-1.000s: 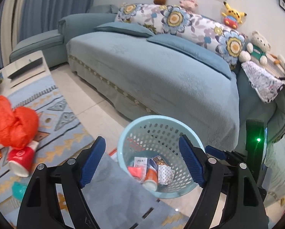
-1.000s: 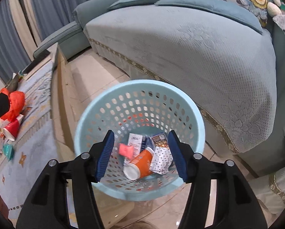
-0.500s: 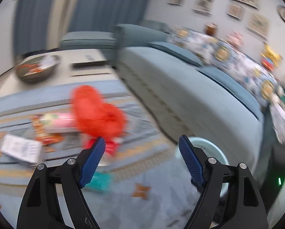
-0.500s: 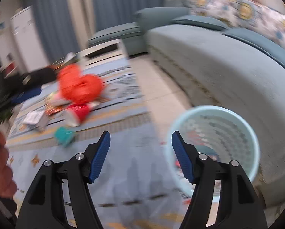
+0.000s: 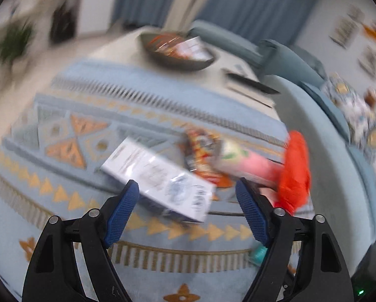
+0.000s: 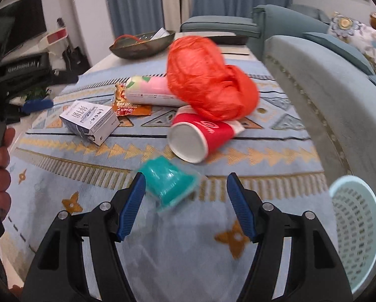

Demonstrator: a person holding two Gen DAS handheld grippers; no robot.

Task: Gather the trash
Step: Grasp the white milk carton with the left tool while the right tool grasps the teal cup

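Teal plastic cup (image 6: 169,185) lies on the rug (image 6: 276,156) between the spread jaws of our right gripper (image 6: 185,193), which holds nothing, with the basket (image 6: 354,229) at four o'clock. Our left gripper (image 5: 186,202) is likewise apart and empty over the white box (image 5: 160,178). We judge most of the job left: red cup (image 6: 200,136), orange bag (image 6: 208,78), pink tube (image 6: 149,90) and wrapper (image 6: 126,105) are uncollected.

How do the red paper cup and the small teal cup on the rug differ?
The red paper cup is larger, opaque, with its white mouth facing the camera; the teal cup is smaller and translucent plastic. The red one touches the orange bag; the teal one lies apart, nearest the right tongs. Both lie tipped over.
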